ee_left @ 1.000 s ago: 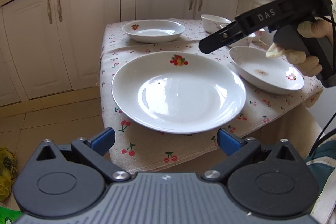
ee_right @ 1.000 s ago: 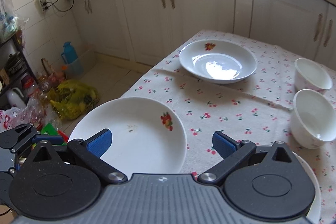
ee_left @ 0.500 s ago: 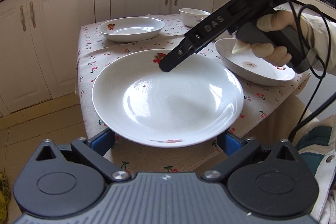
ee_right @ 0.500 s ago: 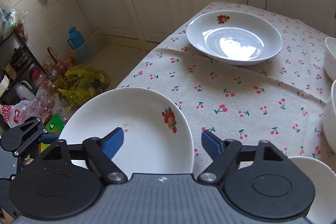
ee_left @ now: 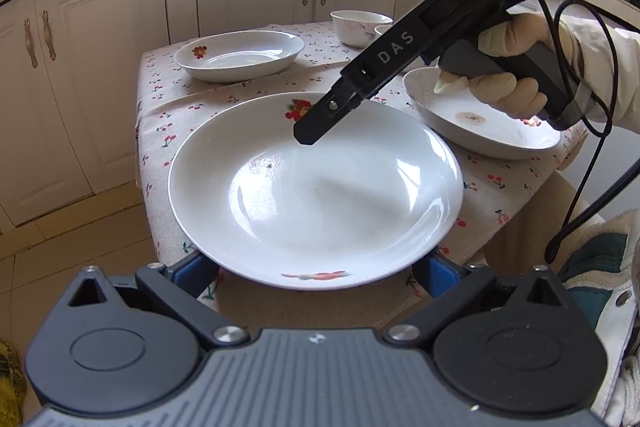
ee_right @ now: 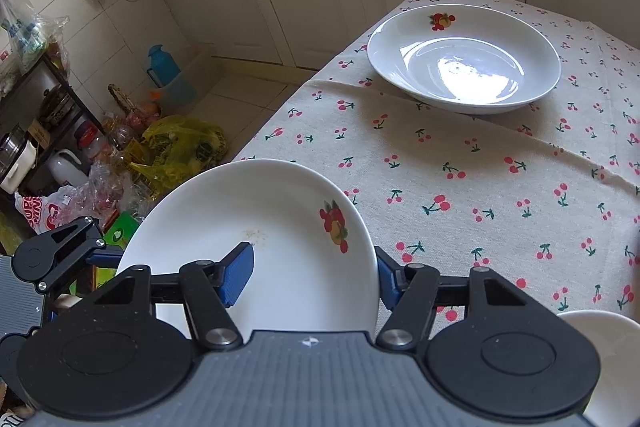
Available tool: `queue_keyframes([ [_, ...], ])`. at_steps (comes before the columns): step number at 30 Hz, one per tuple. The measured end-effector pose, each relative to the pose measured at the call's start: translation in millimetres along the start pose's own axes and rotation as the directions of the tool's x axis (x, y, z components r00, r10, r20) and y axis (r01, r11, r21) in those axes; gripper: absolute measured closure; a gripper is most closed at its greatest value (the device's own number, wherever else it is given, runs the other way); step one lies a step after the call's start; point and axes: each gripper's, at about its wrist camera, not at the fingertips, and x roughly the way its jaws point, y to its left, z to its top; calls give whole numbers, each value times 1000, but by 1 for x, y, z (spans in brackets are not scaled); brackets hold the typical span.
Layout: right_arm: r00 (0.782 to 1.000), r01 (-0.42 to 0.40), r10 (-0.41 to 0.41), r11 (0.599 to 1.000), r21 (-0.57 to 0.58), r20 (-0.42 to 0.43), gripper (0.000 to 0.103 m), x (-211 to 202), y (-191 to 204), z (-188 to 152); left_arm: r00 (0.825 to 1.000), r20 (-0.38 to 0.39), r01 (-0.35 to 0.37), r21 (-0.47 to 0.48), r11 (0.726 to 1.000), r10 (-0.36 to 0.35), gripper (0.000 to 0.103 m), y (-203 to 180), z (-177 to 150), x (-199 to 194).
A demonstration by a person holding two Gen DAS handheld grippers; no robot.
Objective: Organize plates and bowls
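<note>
A large white plate (ee_left: 320, 195) with a fruit decal lies at the near corner of the table, its near rim overhanging the edge. My right gripper (ee_right: 312, 277) straddles the far rim of this plate (ee_right: 280, 227). Its jaws are closing: one blue pad (ee_right: 238, 275) lies on the inside face and the other finger (ee_right: 386, 279) is against the outside of the rim. In the left wrist view a gloved hand (ee_left: 516, 67) holds the right gripper (ee_left: 310, 131) slanting down into the plate. My left gripper (ee_left: 316, 269) is open, its fingers wide apart under the near rim.
A second decorated plate (ee_left: 240, 55) sits at the far side of the cherry-print tablecloth (ee_right: 480, 187). A third plate (ee_left: 480, 119) with a brown stain lies to the right, and white bowls (ee_left: 362, 25) stand behind it. Yellow bags (ee_right: 180, 147) and clutter cover the floor beside the table.
The right gripper came down onto the large plate's rim and its jaws narrowed from wide open around it. The left gripper edged closer, under the plate's near rim.
</note>
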Motion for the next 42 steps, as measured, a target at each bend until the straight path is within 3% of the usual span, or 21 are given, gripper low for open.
queue_keyframes([
  [12, 995, 59, -62, 997, 42, 84, 34, -13, -28, 26, 999, 44, 17, 39, 999, -19, 2, 15, 34, 27],
  [34, 988, 133, -139, 987, 92, 64, 34, 0, -60, 30, 998, 32, 44, 60, 997, -46, 2, 21, 50, 56],
  [36, 989, 131, -137, 987, 89, 61, 32, 0, -58, 30, 998, 33, 44, 57, 997, -46, 2, 20, 50, 56],
  [42, 986, 137, -140, 990, 44, 91, 6, -8, -46, 32, 999, 43, 27, 52, 998, -29, 1, 20, 48, 48],
])
